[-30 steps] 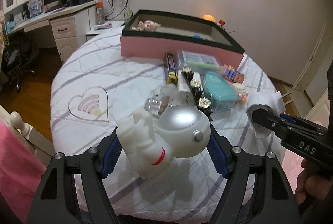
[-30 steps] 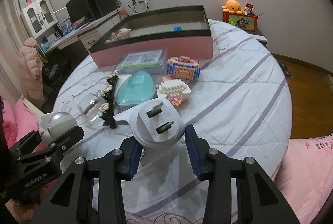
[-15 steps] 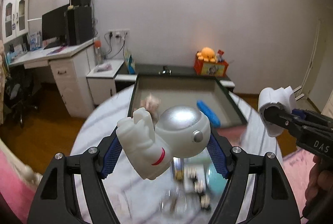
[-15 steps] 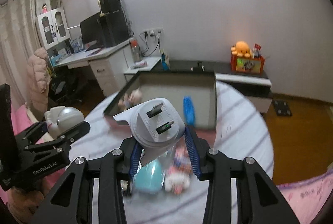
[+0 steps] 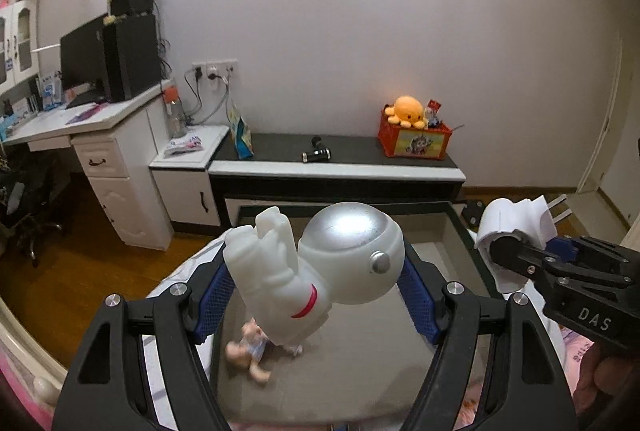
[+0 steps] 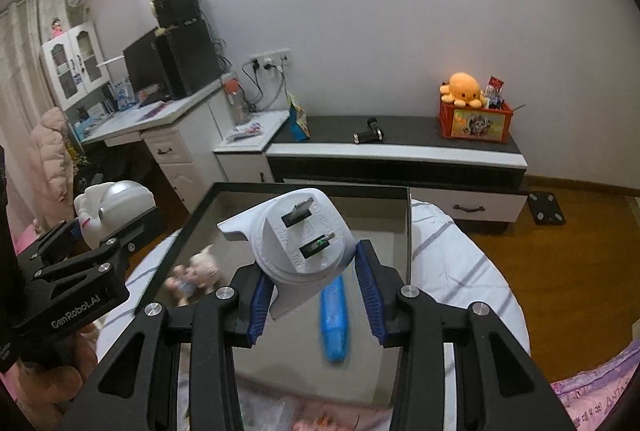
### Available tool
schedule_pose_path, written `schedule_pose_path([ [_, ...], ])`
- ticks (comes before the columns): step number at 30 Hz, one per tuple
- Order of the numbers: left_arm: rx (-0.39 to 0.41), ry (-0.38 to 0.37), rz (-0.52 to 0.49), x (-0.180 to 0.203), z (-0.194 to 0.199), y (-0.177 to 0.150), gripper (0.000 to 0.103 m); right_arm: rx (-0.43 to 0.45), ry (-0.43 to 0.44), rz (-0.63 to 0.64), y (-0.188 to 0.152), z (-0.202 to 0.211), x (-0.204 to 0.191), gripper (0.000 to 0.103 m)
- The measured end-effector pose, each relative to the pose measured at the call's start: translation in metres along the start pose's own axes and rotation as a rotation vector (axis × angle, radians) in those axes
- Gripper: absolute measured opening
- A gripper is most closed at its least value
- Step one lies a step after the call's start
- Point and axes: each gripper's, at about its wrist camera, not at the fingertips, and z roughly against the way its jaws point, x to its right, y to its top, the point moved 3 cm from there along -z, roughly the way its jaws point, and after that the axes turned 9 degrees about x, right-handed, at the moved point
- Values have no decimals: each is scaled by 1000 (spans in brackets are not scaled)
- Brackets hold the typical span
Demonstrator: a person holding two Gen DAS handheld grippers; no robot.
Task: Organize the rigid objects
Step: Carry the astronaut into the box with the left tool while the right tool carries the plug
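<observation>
**Both tongs loaded above the open box**

We see the left tongs (image 5: pixel 316 287) clenched on the astronaut figure (image 5: pixel 316 263), held over the box (image 6: pixel 312 187) near its left wall. Inside the box, a small doll (image 5: pixel 250 351) lies left, blurred, and a blue bar (image 6: pixel 334 319) right, with bare floor between them. The right tongs (image 6: pixel 310 287) grip the white plug adapter (image 6: pixel 304 243) above the box's right half. The box sits on a striped bed (image 6: pixel 460 263); behind it runs a low cabinet (image 6: pixel 400 151). The box's near wall is cut off.
</observation>
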Motion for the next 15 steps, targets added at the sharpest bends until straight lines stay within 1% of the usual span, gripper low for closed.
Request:
schedule_pose_path([
  [1, -16, -1, -7, 2, -14, -1, 75, -15, -4, -6, 0, -11, 4, 41],
  [7, -91, -5, -24, 10, -65, -13, 75, -110, -23, -25, -6, -66, 25, 41],
  [12, -145, 0, -25, 9, -93, -20, 75, -189, -39, -14, -15, -102, 34, 41],
  [15, -185, -7, -18, 9, -105, -22, 76, -214, -47, -11, -17, -113, 37, 41],
])
